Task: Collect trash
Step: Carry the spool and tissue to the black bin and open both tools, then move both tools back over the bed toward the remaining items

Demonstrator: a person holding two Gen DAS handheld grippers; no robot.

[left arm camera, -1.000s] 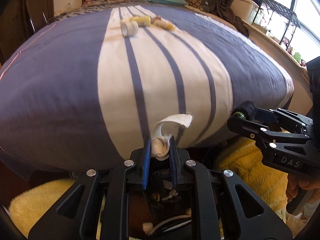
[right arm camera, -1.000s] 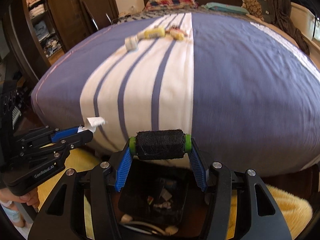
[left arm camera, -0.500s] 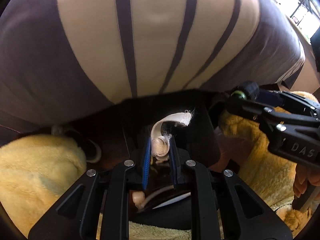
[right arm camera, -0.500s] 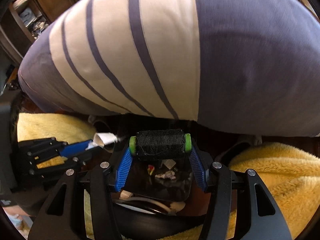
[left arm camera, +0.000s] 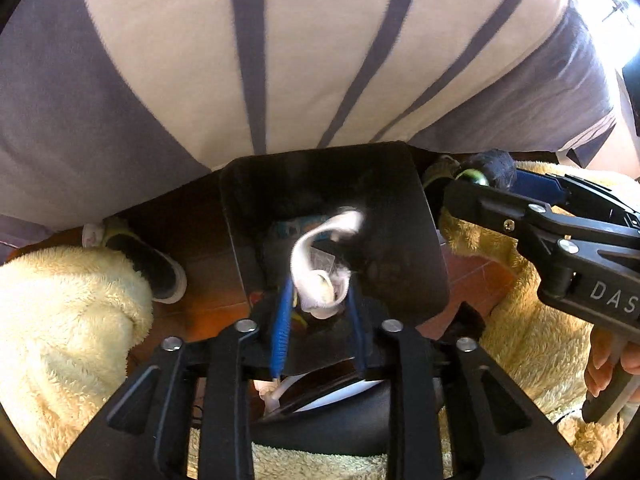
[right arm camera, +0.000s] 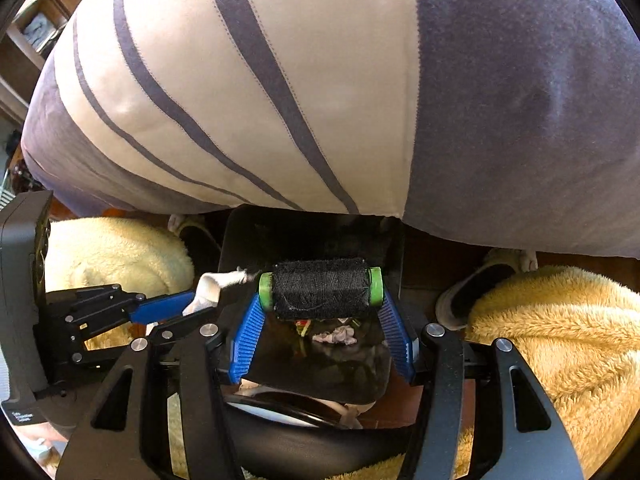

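Beyond both tongs rises the bed, its cover grey-violet with a broad cream panel crossed by thin dark stripes, the edge hanging just past the fingertips. Below and to either side of the tongs lie the person's legs in fluffy yellow fabric, with slippers on the reddish floor. Directly under both tongs stands the black bin, open at the top, with scraps of paper and coloured bits at its bottom. The right tongs hang over the bin's mouth, jaws spread wide and easing apart, with the spool of black thread between the blue pads, its green ends against them. The left tongs sit just beside them, pointing steeply down into the bin; their jaws are opening, and the curl of white tape sits blurred between the pads, its loose tail arching away from the fingertips; whether the pads touch it I cannot tell.
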